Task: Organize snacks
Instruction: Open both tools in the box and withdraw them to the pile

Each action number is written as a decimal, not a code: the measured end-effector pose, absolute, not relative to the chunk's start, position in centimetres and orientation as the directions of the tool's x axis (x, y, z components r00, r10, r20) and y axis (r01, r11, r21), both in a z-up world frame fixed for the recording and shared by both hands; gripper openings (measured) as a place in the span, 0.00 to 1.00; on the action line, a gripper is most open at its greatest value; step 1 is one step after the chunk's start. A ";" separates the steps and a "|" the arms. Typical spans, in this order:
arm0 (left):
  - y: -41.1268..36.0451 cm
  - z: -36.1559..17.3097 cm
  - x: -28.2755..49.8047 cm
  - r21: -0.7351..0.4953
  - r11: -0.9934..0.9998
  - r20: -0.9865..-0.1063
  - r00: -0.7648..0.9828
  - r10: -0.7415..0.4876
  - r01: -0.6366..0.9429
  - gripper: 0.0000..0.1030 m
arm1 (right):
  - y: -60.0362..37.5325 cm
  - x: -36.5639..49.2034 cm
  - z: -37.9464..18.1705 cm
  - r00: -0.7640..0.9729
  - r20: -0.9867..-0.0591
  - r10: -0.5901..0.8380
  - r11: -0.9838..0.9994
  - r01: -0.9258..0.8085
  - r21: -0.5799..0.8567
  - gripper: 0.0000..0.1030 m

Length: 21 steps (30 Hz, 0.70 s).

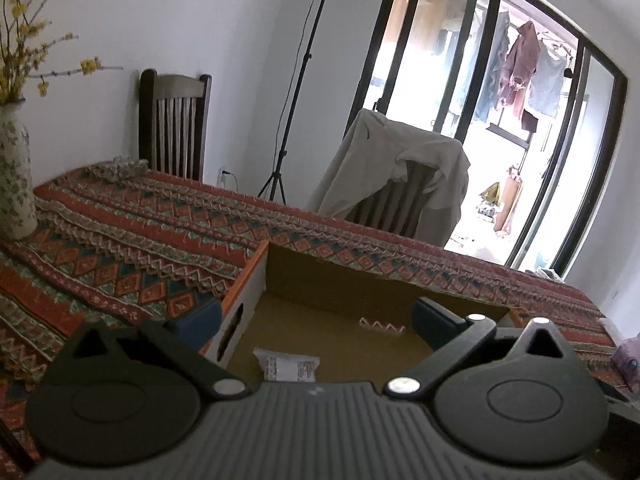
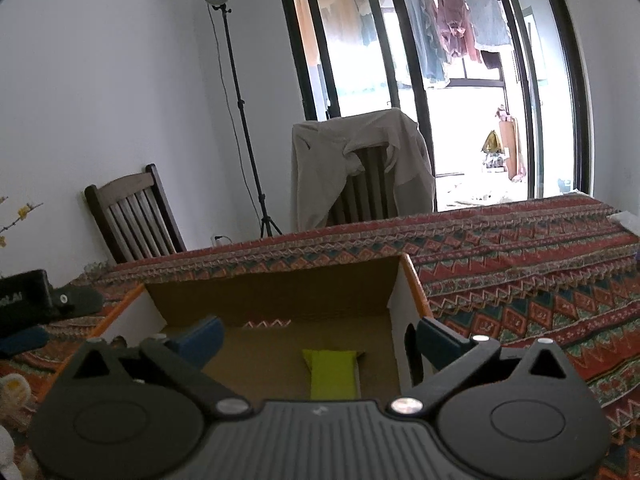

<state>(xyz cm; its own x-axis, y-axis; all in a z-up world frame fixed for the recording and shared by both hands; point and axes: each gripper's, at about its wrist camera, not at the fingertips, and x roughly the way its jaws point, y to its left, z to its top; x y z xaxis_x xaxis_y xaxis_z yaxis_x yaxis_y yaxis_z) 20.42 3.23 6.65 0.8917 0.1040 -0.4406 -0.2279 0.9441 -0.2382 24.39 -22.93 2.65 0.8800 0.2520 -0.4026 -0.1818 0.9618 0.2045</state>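
An open cardboard box [image 1: 280, 276] with an orange rim stands on the patterned tablecloth [image 1: 120, 248]. In the left wrist view a white snack packet [image 1: 286, 365] lies on the box floor, just below my left gripper [image 1: 316, 320]. That gripper is open and holds nothing; its left blue finger is outside the box wall and its right one over the inside. In the right wrist view a yellow-green packet [image 2: 332, 372] lies flat in the box [image 2: 280, 292]. My right gripper [image 2: 320, 336] hangs above it, open and apart from it.
A flowered vase [image 1: 14, 176] stands at the table's far left. Two wooden chairs [image 1: 176, 124], one draped with a beige jacket [image 1: 384, 160], line the far side, with a light stand [image 2: 240, 100] between them. A purplish packet [image 1: 626, 360] lies at the right edge.
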 end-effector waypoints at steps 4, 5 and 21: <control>3.0 7.6 18.8 -0.237 0.947 -0.435 0.895 0.097 -0.218 1.00 | -23.3 22.9 4.1 0.892 -0.380 0.246 0.964 -0.183 0.195 1.00; 3.0 7.8 18.3 -0.234 0.948 -0.435 0.895 0.098 -0.218 1.00 | -23.4 22.4 4.4 0.894 -0.375 0.247 0.964 -0.186 0.192 1.00; 3.3 7.4 9.6 -0.206 0.956 -0.451 0.887 0.097 -0.209 1.00 | -26.3 13.0 3.7 0.878 -0.398 0.268 0.962 -0.221 0.161 1.00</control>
